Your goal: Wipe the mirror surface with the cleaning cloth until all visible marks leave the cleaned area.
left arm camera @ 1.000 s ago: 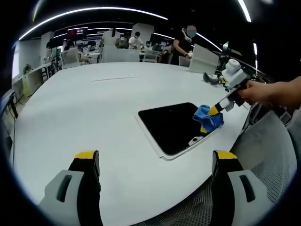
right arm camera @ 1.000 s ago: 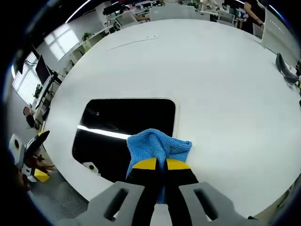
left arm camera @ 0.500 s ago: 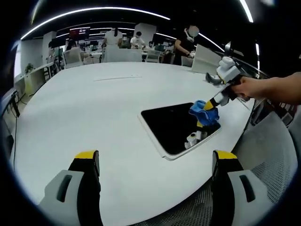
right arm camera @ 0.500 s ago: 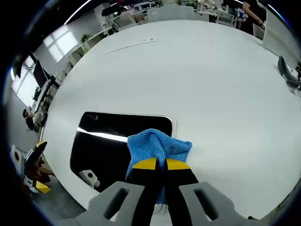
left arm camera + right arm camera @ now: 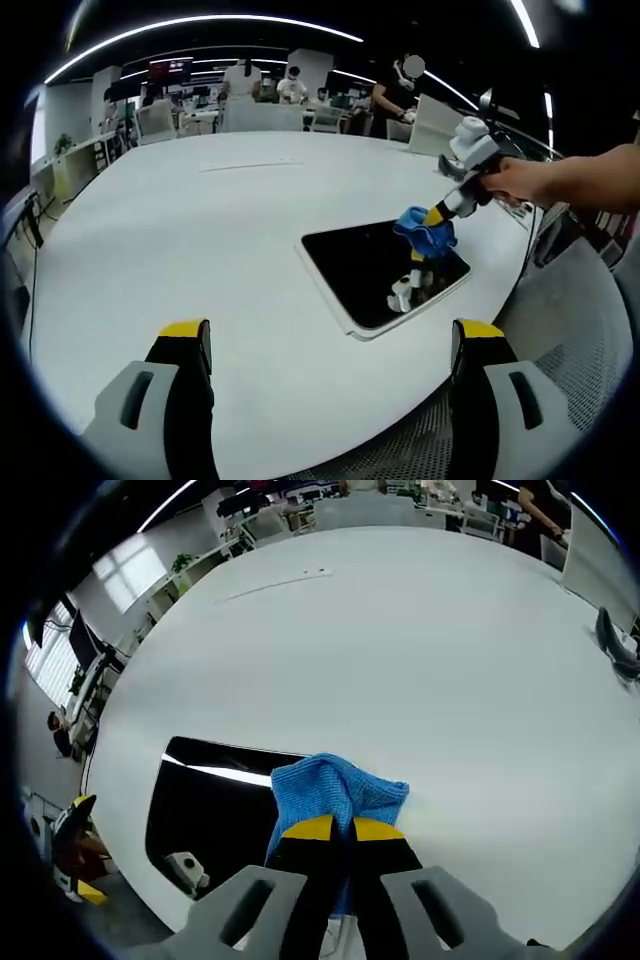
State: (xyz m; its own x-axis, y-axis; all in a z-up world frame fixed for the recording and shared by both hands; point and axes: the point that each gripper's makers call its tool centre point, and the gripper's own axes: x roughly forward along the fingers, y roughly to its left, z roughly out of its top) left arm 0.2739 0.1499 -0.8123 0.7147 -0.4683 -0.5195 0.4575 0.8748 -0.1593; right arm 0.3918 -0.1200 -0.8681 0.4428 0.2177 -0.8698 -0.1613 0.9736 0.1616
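Observation:
A dark mirror in a white frame lies flat near the right edge of the white table. In the left gripper view, my right gripper is shut on a blue cleaning cloth held just above the mirror's far right corner, with a person's hand behind it. My left gripper stands open over the table's near edge, apart from the mirror. In the right gripper view, my right gripper pinches the blue cloth over the mirror's right edge. The mirror reflects a ceiling light strip.
A small dark object lies on the table at the far right. Desks, chairs and several people stand beyond the table's far side. A grey mesh chair sits past the table's right edge.
My right gripper has carried the cloth up and toward the mirror's far corner, lifting it slightly off the glass. The left gripper has stayed put.

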